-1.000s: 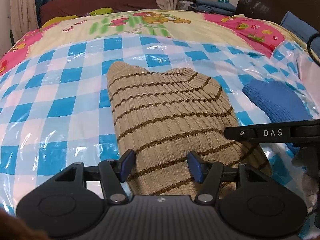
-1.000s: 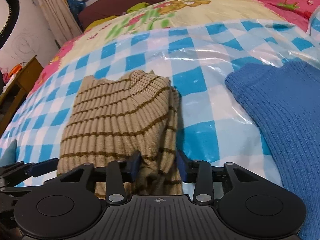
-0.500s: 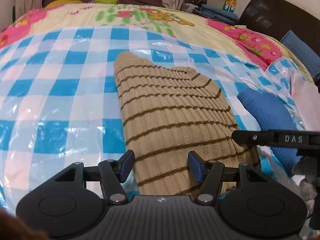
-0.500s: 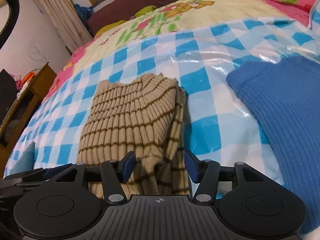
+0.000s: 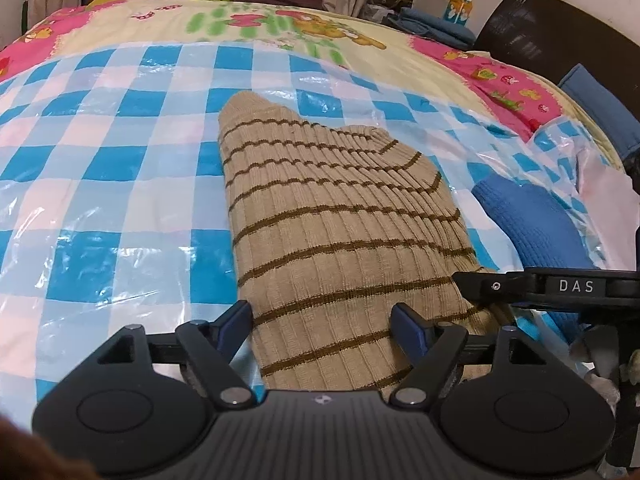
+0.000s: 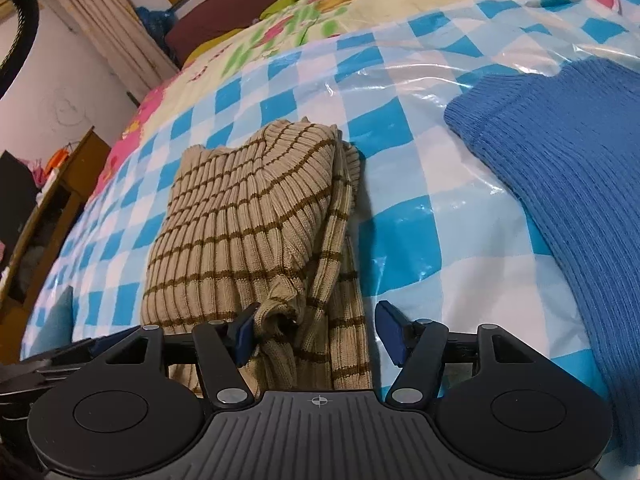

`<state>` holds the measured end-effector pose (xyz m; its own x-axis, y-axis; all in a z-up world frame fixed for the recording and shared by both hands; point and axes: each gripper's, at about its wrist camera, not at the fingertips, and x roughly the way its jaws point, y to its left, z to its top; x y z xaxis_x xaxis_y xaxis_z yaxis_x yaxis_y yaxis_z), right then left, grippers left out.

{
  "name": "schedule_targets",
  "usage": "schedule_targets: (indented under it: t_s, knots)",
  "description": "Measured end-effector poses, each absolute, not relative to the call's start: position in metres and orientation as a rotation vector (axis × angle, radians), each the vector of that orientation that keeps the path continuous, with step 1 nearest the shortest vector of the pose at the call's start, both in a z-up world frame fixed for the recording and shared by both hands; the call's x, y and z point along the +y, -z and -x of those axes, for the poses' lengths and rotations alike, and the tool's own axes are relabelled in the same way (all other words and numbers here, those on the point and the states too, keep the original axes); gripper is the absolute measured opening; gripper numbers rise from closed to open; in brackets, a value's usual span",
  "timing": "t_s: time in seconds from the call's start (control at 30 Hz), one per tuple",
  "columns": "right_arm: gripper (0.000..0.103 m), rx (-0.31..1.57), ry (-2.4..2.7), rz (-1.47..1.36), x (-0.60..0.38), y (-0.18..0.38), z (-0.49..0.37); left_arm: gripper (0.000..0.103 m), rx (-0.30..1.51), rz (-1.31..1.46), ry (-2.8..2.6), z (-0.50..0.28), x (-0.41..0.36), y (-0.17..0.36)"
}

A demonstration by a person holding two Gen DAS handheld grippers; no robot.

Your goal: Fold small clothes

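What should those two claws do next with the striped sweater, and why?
Probably close both on the sweater's near hem and carry it toward the far end. The left gripper and right gripper stand open astride that hem, and the sweater lies long, folded only sideways.

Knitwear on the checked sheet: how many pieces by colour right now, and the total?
Tan striped sweater: 1, folded, lying between the open fingers of both the left gripper and right gripper
Blue sweater: 1, lying apart to its right
Total: 2
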<state>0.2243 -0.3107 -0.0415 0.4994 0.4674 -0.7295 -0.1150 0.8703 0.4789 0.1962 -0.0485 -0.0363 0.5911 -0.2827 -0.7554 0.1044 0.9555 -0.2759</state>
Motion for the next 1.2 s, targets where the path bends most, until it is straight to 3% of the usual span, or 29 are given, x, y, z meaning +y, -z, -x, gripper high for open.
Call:
schedule_targets:
  t_s: [0.37, 1.2]
  knots:
    - [0.065, 0.992, -0.391, -0.429, -0.314, 0.049, -0.226, 0.085, 0.917, 0.171, 0.234, -0.197, -0.055, 0.039]
    - [0.067, 0.971, -0.363, -0.352, -0.310, 0.043, -0.230, 0.089, 0.981, 0.185, 0.213, -0.214, -0.057, 0.057]
